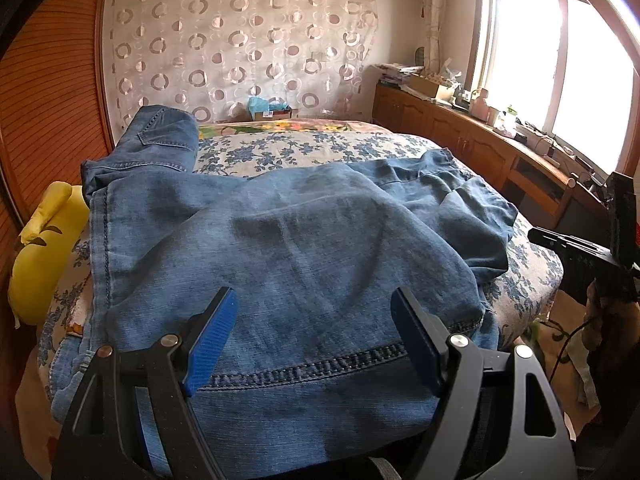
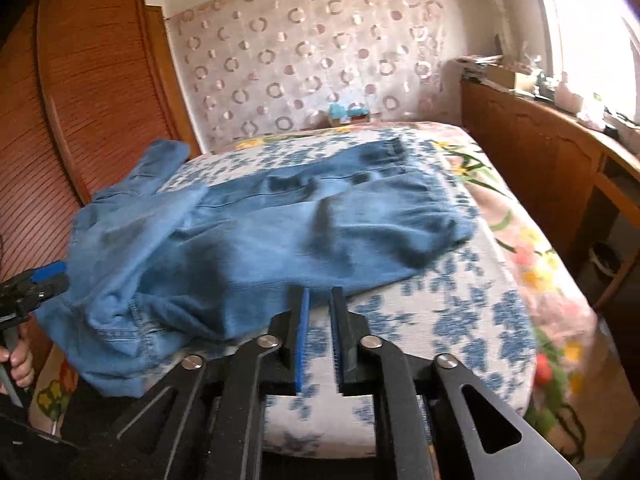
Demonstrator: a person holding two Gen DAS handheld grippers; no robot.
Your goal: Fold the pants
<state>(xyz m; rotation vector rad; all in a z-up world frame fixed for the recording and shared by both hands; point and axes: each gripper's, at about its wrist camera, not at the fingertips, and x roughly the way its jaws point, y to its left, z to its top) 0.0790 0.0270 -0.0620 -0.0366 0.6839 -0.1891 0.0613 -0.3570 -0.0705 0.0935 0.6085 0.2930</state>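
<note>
Blue denim pants (image 1: pixel 280 240) lie crumpled across the bed, one end bunched up at the far left by the wardrobe. My left gripper (image 1: pixel 312 304) is open and empty, its blue pads just above the near hem of the pants. In the right wrist view the pants (image 2: pixel 280 232) spread across the bed's middle and hang over the left edge. My right gripper (image 2: pixel 319 294) has its jaws nearly closed with a narrow gap and holds nothing, just short of the pants' near edge. The left gripper (image 2: pixel 44 276) shows at the far left.
The bed (image 1: pixel 320 148) has a blue floral cover. A yellow pillow (image 1: pixel 44 248) lies at its left edge. A wooden wardrobe (image 2: pixel 100 80) stands on the left, a low wooden cabinet (image 1: pixel 480 140) with clutter under the window on the right. A small box (image 1: pixel 272 110) sits at the headboard.
</note>
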